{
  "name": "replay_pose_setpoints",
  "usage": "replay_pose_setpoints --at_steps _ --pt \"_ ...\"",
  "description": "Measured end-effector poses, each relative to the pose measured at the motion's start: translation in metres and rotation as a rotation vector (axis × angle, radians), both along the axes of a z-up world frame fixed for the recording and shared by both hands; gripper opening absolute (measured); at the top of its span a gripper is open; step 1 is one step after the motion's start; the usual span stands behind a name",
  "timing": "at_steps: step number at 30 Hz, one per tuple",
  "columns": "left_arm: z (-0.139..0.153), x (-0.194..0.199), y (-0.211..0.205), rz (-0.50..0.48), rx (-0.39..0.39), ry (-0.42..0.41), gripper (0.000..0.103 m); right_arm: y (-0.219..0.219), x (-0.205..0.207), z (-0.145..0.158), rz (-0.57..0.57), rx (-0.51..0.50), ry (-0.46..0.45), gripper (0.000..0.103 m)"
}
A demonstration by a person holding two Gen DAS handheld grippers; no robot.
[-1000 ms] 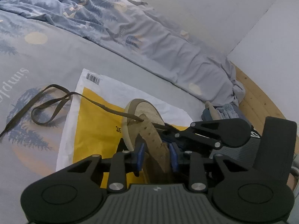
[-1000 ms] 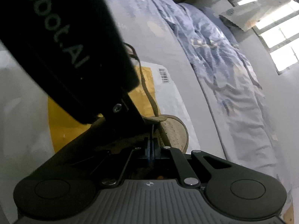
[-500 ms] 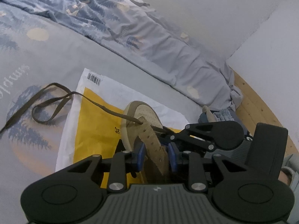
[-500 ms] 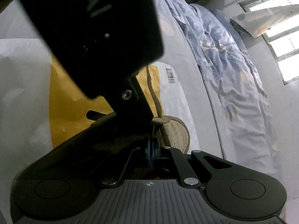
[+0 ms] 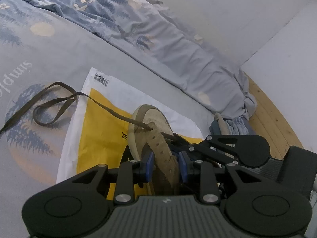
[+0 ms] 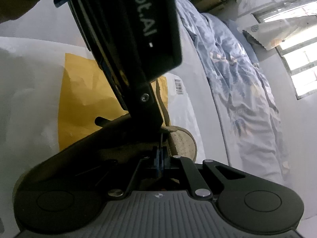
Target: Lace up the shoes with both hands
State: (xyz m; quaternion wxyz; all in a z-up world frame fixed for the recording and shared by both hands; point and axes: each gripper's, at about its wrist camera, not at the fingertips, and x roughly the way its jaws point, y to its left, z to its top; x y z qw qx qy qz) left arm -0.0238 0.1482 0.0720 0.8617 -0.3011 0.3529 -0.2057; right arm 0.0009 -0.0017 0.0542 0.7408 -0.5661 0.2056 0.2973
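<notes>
Blue-grey printed bedsheet (image 5: pixel 65 45) spreads under everything, with a white and yellow plastic mailer bag (image 5: pixel 99 130) laid flat on it and my tan suede low shoe (image 5: pixel 156 127) standing on that bag. I judge the shoe light, its eyelet flap soft enough to fold, so I take it by that flap. The flat dark brown shoelace (image 5: pixel 59 101) is limp and will slide; best pinched near its tip. My left gripper (image 5: pixel 165 161) is narrowly parted, its blue pads (image 5: pixel 150 161) clamping the punched flap between them. My right gripper (image 6: pixel 160 158) is pressed fully together just beside the shoe's toe, seemingly on a thin dark strand; I cannot tell for sure that it is the lace.
</notes>
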Motion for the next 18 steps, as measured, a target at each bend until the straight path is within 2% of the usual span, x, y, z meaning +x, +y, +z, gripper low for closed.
replay_pose_setpoints --at_steps 9,18 --pt "-0.002 0.0 -0.001 0.001 0.006 -0.004 0.027 -0.002 0.014 -0.002 -0.012 0.009 -0.006 0.001" --pt "-0.002 0.0 -0.001 0.002 0.009 0.0 0.027 0.002 -0.004 -0.01 0.027 -0.03 0.001 0.001"
